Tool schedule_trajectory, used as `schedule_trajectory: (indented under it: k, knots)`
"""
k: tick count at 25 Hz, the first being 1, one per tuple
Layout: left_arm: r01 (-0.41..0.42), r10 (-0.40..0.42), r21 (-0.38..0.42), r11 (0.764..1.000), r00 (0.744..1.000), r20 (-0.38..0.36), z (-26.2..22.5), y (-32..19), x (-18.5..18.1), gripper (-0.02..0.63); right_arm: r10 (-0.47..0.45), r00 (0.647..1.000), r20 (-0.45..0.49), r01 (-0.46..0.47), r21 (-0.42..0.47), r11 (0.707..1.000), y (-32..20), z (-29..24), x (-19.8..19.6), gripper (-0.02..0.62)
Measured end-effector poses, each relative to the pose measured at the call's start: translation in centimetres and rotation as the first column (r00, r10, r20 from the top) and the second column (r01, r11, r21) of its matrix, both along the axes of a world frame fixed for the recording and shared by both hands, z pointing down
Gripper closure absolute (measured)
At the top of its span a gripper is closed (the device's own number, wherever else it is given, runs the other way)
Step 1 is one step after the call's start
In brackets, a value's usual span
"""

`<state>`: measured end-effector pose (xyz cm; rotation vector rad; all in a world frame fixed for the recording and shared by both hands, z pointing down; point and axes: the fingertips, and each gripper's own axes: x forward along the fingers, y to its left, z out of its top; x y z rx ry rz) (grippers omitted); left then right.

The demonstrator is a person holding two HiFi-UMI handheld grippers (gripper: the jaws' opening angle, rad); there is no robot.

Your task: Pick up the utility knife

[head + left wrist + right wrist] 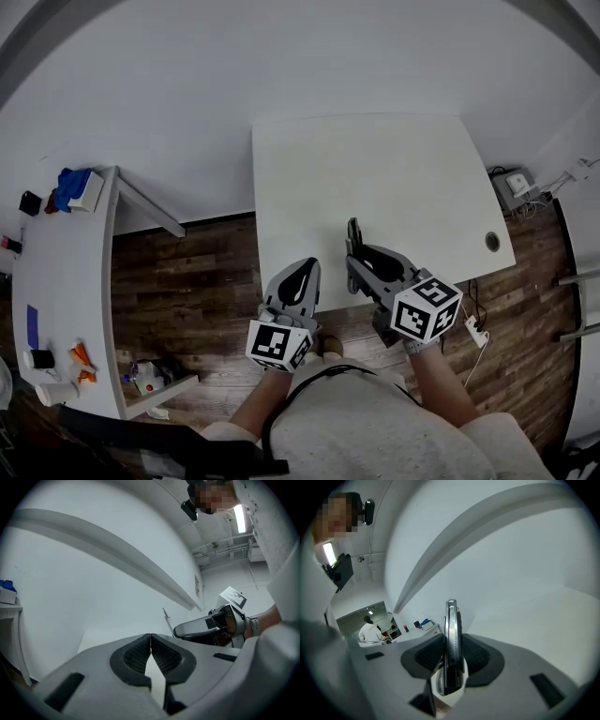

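My right gripper (pixel 358 257) is shut on the utility knife (pixel 353 232), a slim dark and metal-edged knife. It sticks out forward past the jaws, above the near edge of the white table (pixel 375 169). In the right gripper view the utility knife (pixel 451 639) stands on edge, clamped between both pads. My left gripper (pixel 304 270) hovers just left of the table's near corner, shut with nothing in it. In the left gripper view its pads (pixel 140 654) meet, and the right gripper (pixel 206 626) with the knife's tip (pixel 166 618) shows off to the right.
A cable hole (pixel 492 242) sits near the table's right edge. A white side desk (pixel 56 281) at the left carries a blue object (pixel 70 186) and small items. A power strip (pixel 476 330) and cables lie on the wooden floor at the right.
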<state>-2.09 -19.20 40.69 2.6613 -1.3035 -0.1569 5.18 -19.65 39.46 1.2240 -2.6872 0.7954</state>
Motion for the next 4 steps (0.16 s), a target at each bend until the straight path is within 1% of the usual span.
schedule_trajectory:
  k: [4]
  knots:
    - [-0.009,0.009,-0.010,1.000,1.000,-0.001,0.32,0.27,-0.14,0.598,0.025,1.000,-0.003,-0.025,0.010,1.000,0.43,-0.37,0.07,0.466]
